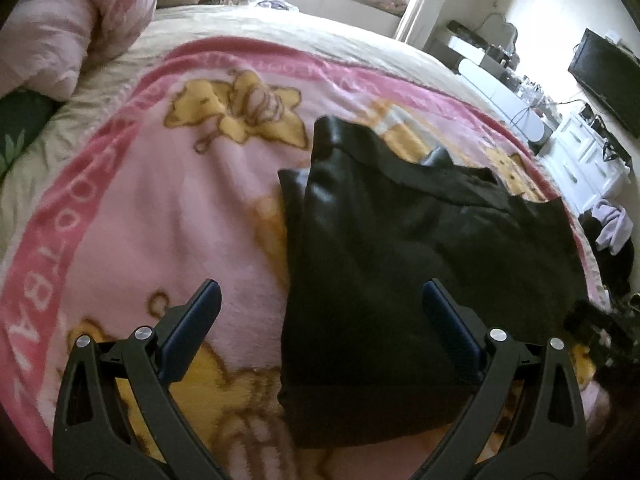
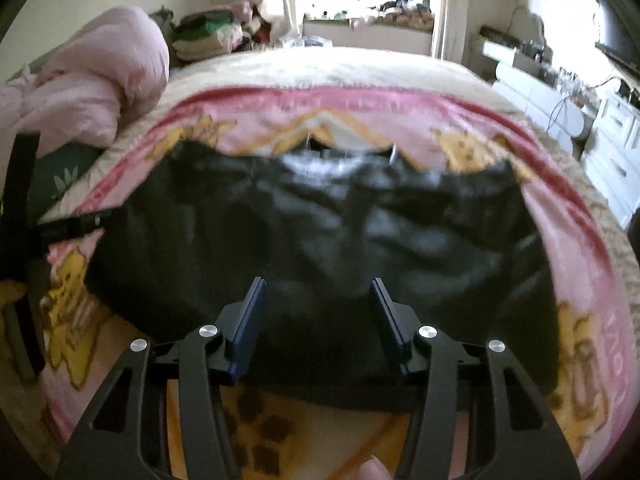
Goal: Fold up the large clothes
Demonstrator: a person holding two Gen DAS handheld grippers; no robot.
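Black garment (image 2: 320, 220) lies on pink blanket (image 1: 140, 200); left tool (image 1: 320, 304) gapes wide, right tool (image 2: 318, 300) half-spread, both empty.

Left gripper (image 1: 320, 312) jaws spread wide, right gripper (image 2: 318, 304) jaws narrower, nothing clamped, both angled downward
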